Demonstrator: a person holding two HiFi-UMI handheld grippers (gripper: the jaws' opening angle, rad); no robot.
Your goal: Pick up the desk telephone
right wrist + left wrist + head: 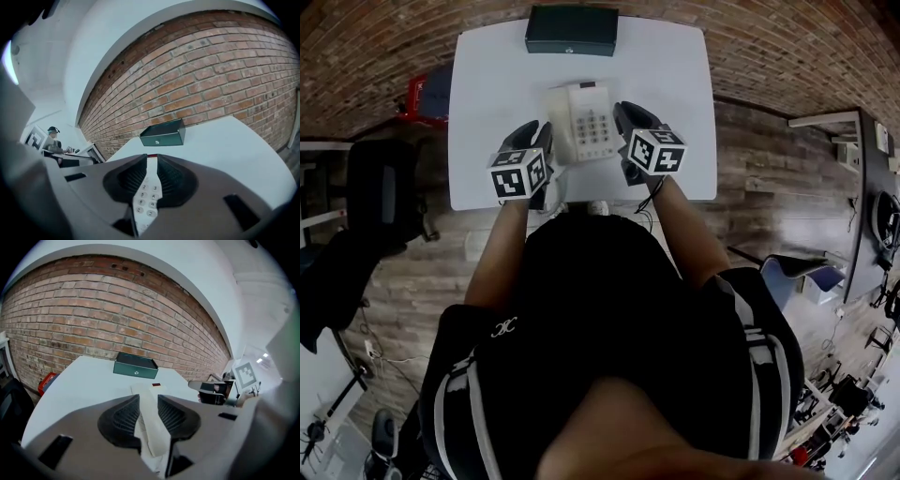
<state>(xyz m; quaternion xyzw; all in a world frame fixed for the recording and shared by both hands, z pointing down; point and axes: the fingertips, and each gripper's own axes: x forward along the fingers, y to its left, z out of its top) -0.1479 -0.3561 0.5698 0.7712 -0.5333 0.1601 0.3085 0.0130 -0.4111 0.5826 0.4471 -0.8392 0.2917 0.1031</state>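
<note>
Two grippers clamp the desk telephone (586, 122): left gripper (148, 404) on handset (153, 430), right gripper (151, 173) at keypad (146, 200), edges hidden.

In my right gripper's (150, 163) view, the digits 2, 3, 5 and 8 read clearly on the pale keys of the telephone (146, 199) between its jaws; the other keys blur. The green box (163, 134) bears a small round mark and my shirt a white emblem (503, 328), both too small to read.
</note>
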